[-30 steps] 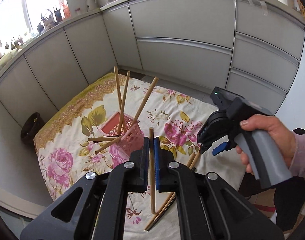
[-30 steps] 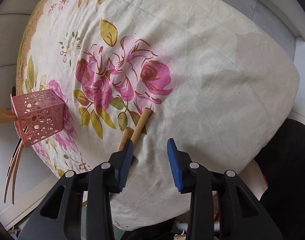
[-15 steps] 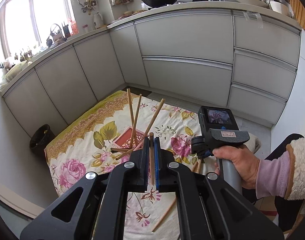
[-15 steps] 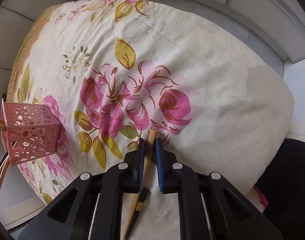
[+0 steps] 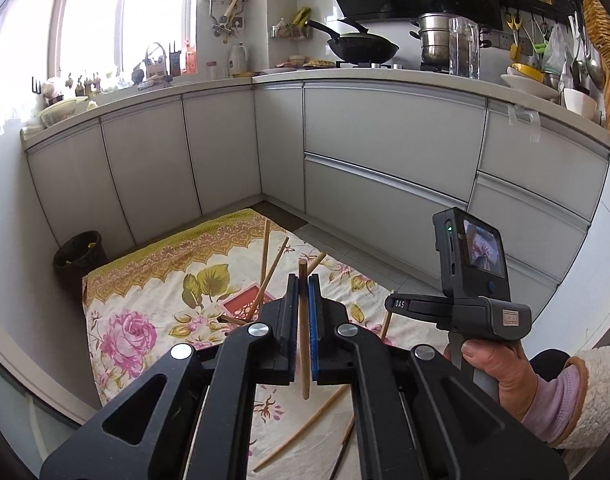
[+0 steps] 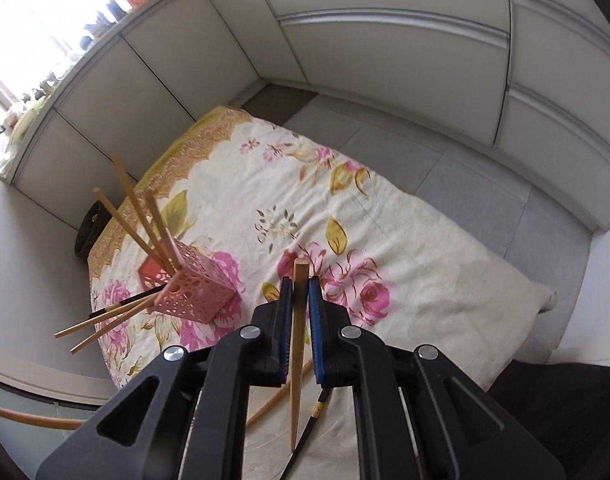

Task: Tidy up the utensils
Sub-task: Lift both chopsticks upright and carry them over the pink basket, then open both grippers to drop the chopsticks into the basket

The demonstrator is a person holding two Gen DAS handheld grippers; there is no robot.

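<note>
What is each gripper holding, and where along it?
Each holds one wooden chopstick. The left gripper clamps its chopstick near the thick end; the right gripper clamps its chopstick likewise.

black gripper (image 5: 303, 312), blue pads, cream fleece sleeve (image 5: 597, 392)

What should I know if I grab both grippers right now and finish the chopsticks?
Left gripper: shut on one plain wooden chopstick, lifted off the cloth.
Right gripper: jaws just closed on another tapered wooden chopstick, also lifted.
Pink perforated square holder stands on the floral cloth, with several chopsticks in it or poking through its holes.
Left to do: drop both held chopsticks into the holder, then collect the loose ones lying on the cloth near you.
</note>
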